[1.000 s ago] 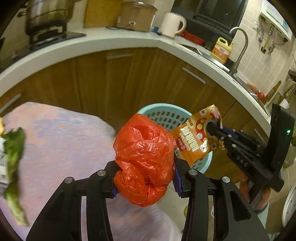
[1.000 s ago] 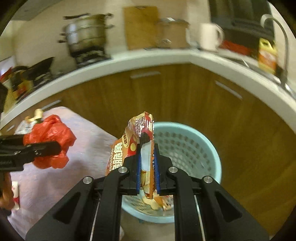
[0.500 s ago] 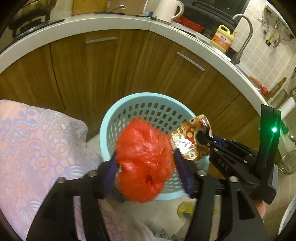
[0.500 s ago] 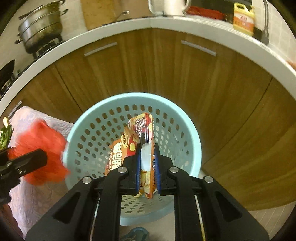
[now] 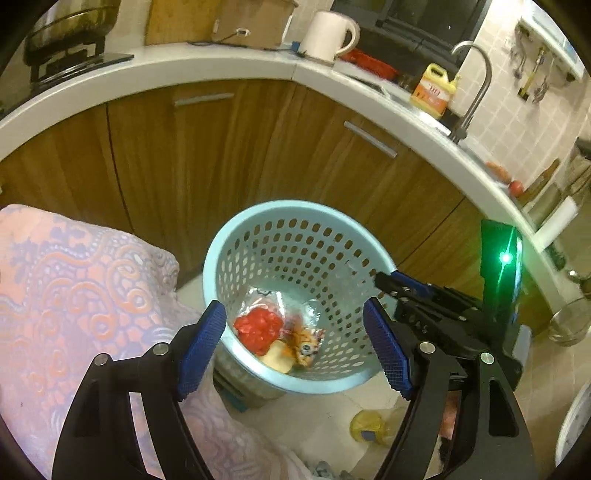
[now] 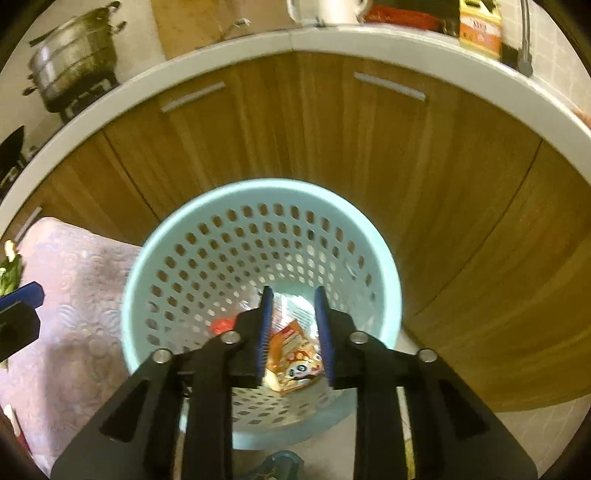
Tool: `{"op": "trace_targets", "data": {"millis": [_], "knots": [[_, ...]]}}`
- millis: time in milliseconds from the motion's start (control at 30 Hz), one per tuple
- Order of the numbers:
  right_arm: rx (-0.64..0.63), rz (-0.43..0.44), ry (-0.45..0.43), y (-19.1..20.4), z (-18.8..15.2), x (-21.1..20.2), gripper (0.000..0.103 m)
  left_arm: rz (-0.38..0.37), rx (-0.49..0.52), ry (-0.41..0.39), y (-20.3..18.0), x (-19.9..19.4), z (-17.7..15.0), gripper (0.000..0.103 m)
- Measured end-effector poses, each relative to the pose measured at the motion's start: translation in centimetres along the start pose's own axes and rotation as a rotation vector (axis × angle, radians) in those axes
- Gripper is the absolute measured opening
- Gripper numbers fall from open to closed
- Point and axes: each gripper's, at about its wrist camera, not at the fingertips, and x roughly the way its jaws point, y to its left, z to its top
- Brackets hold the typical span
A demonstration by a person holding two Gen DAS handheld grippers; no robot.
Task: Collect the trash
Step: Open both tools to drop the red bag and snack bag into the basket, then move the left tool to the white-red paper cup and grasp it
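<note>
A light blue perforated basket [image 5: 221, 254] [image 6: 147, 254] stands on the floor before wooden cabinets. At its bottom lie the red plastic bag [image 5: 256, 328] [image 6: 221, 325] and the orange snack packet [image 5: 304, 341] [image 6: 293, 352]. My left gripper [image 5: 293, 345] hovers over the basket's near rim, its jaws opening wide with nothing between the pads. My right gripper [image 6: 293, 330] hangs above the basket mouth, jaws opening, the packet lying far below the gap and untouched. In the left wrist view the right gripper [image 5: 384, 280] reaches in from the right.
A pink patterned cloth [image 5: 74, 277] [image 6: 74, 295] covers a surface left of the basket, with green scraps [image 6: 9, 269] at its far edge. The white countertop [image 5: 221, 70] holds a pot [image 6: 74, 70], kettle [image 5: 328, 35] and yellow bottle [image 5: 432, 90]. A yellow object [image 5: 369, 424] lies on the floor.
Both grippers dropped toward the basket and let go. The red bag fell from the left gripper and the snack packet from the right; both now lie at the basket's bottom.
</note>
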Motion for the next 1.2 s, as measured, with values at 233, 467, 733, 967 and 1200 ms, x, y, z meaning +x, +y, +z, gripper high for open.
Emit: {"op": "trace_targets", "data": {"millis": [233, 467, 733, 967, 1200], "knots": [[-0.075, 0.115, -0.156, 4.9, 1.3, -6.0, 0.047, -0.007, 0.017, -0.111, 0.1, -7.2, -0.8, 0.079], [-0.177, 0.272, -0.258, 10.8, 0.2, -11.3, 0.050, 0.091, 0.032, -0.267, 2.7, -17.3, -3.8, 0.082], [-0.345, 0.420, -0.263, 19.0, -2.9, -13.9, 0.050, 0.370, 0.007, -0.347, 8.1, -24.8, -11.8, 0.089], [-0.459, 0.530, -0.201, 25.3, -7.4, -12.3, 0.050, 0.413, -0.077, -0.295, 11.1, -25.7, -18.9, 0.089], [-0.524, 0.548, -0.123, 28.3, -10.2, -9.8, 0.050, 0.465, -0.005, -0.168, 10.6, -21.8, -23.1, 0.087]]}}
